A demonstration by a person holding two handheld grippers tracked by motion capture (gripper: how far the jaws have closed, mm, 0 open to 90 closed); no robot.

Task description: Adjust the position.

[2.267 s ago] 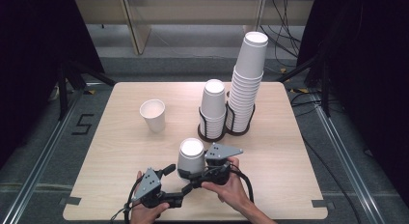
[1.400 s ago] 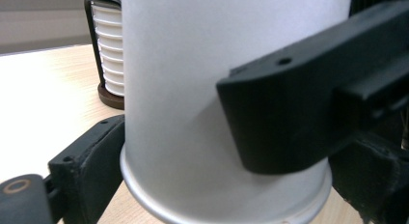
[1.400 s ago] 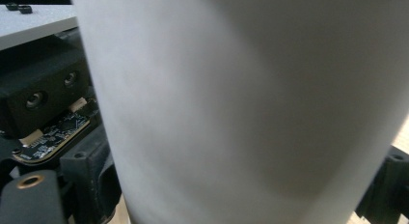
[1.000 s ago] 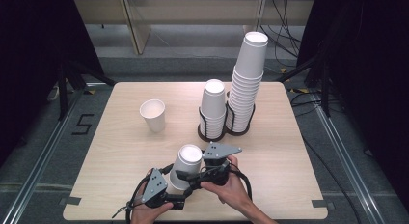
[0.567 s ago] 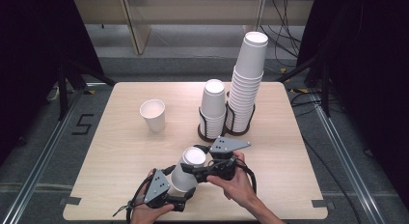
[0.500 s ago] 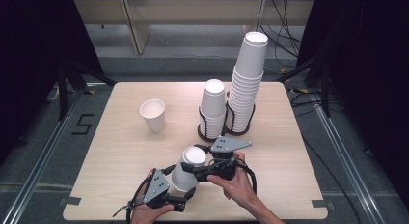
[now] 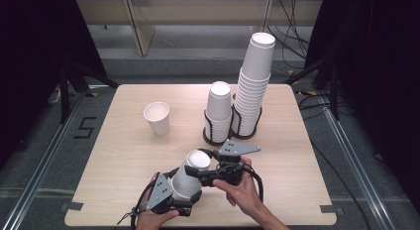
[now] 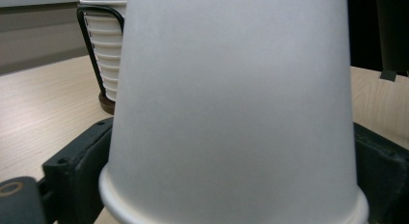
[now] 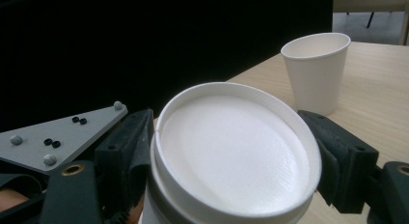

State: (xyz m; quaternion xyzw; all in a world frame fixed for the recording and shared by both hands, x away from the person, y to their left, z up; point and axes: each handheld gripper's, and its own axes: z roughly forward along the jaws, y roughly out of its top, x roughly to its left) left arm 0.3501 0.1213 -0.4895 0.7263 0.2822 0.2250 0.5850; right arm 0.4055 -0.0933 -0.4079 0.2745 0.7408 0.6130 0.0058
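Two cup stacks (image 7: pixel 245 98) stand beyond the held cup (image 7: pixel 190 174), upright cup (image 7: pixel 157 118) apart.

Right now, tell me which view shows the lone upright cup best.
The high view: the lone upright cup stands whole on the table, left of the racked stacks. The right gripper view shows it closer, behind the held upside-down cup.

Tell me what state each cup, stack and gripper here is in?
Held paper cup: upside down, tilted, between both grippers.
Lone paper cup: upright, empty.
Short cup stack: upside down in holder.
Tall cup stack: upside down in holder.
Left gripper: around cup's rim end.
Right gripper: around cup's base.
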